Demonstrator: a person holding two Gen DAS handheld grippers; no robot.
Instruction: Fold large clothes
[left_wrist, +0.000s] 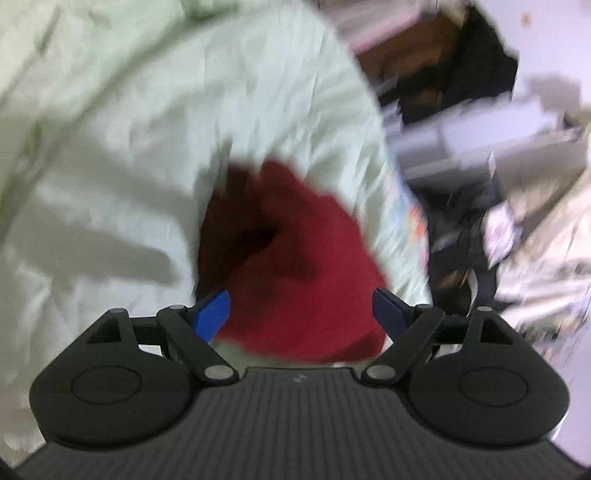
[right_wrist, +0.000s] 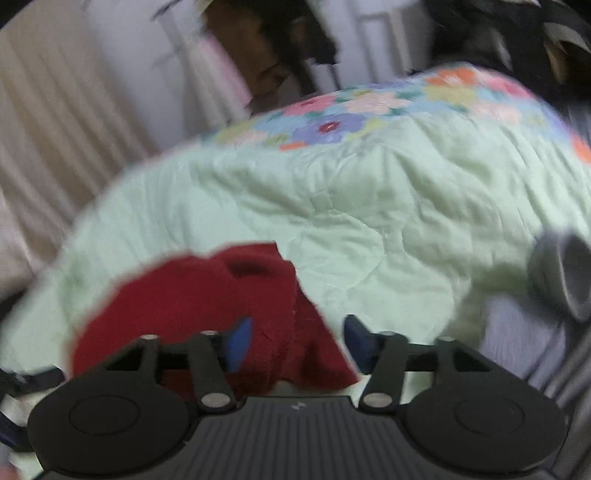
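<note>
A dark red knitted garment lies bunched on a pale green quilt. My left gripper hangs just over its near edge, blue fingertips wide apart and open, red cloth filling the gap between them. In the right wrist view the same red garment sits low and left on the quilt. My right gripper is open too, with a fold of the red cloth running between its fingers. Both views are blurred by motion.
The quilt has a flowered border at its far edge. Beyond it are a beige curtain, dark clutter and grey boxes. A grey cylindrical thing shows at the right.
</note>
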